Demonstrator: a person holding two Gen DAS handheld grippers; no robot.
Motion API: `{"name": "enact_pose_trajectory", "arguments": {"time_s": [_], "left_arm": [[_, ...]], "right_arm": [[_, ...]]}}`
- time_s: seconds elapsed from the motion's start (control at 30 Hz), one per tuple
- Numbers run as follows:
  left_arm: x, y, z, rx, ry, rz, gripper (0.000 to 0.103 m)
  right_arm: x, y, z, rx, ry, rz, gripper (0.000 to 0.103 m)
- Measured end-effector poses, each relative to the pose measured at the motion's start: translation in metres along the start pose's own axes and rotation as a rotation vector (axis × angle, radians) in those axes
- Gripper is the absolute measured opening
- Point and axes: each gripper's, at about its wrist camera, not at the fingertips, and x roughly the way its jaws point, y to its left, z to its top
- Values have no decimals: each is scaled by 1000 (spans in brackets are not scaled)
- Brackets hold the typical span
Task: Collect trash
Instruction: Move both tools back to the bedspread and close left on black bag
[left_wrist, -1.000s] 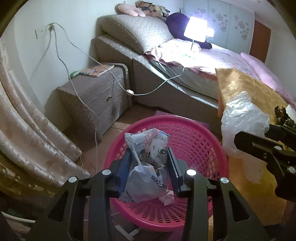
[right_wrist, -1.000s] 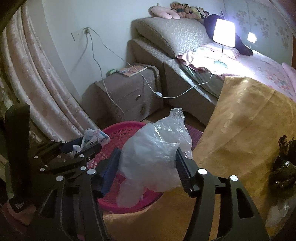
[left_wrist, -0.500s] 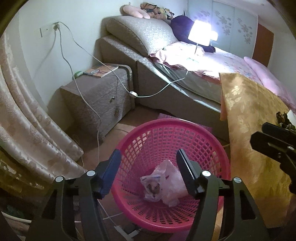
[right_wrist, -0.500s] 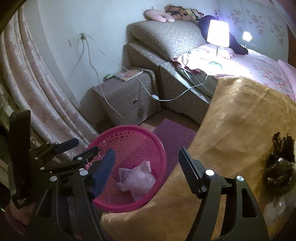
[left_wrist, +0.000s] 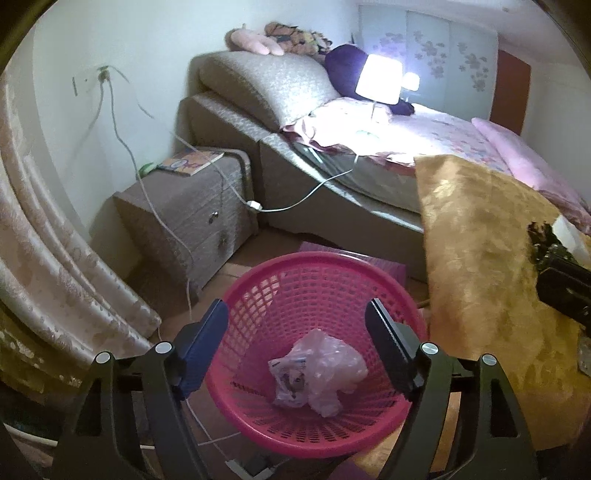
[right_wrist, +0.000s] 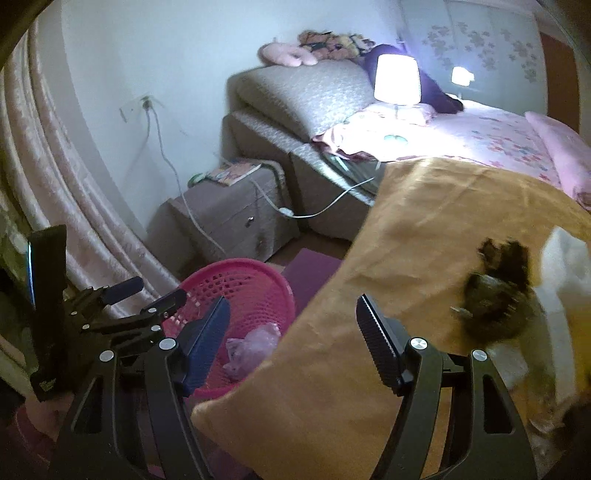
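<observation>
- While both tongs hang spread and empty, crumpled plastic trash (left_wrist: 319, 373) lies at the bottom of the pink basket (left_wrist: 314, 266).
- Left gripper (left_wrist: 295, 343) above the basket.
- Right gripper (right_wrist: 291, 332) over gold cloth (right_wrist: 406, 229); dark trash (right_wrist: 495, 291) at 2 o'clock.

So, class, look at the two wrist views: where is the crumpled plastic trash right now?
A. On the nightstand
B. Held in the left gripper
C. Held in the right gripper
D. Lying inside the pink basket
D. The crumpled plastic trash lies on the bottom of the pink basket, while the left gripper and right gripper both stand open with nothing between their fingers.
</observation>
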Motion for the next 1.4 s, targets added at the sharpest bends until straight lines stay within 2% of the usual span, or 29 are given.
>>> {"name": "enact_pose_trajectory", "arguments": {"time_s": [0.4,0.63,0.83,1.07,1.4], "left_arm": [[-10,-35,-3,72,-18,-55,76],[-18,-67,-7,138,-23,-106,77],[-24,-98,-6,195,-27,-159,77],[-26,-149,7,254,-35,-236,77],[-12,-237,23,372,-30,-327,77]], "right_arm": [[-62,-62,-30,100,-80,-161,70],[-96,-85,-39,144,-133,-189,70],[-117,-119,-50,211,-161,-255,70],[-133,-151,-61,267,-179,-328,70],[-140,-177,-82,326,-170,-347,70]]}}
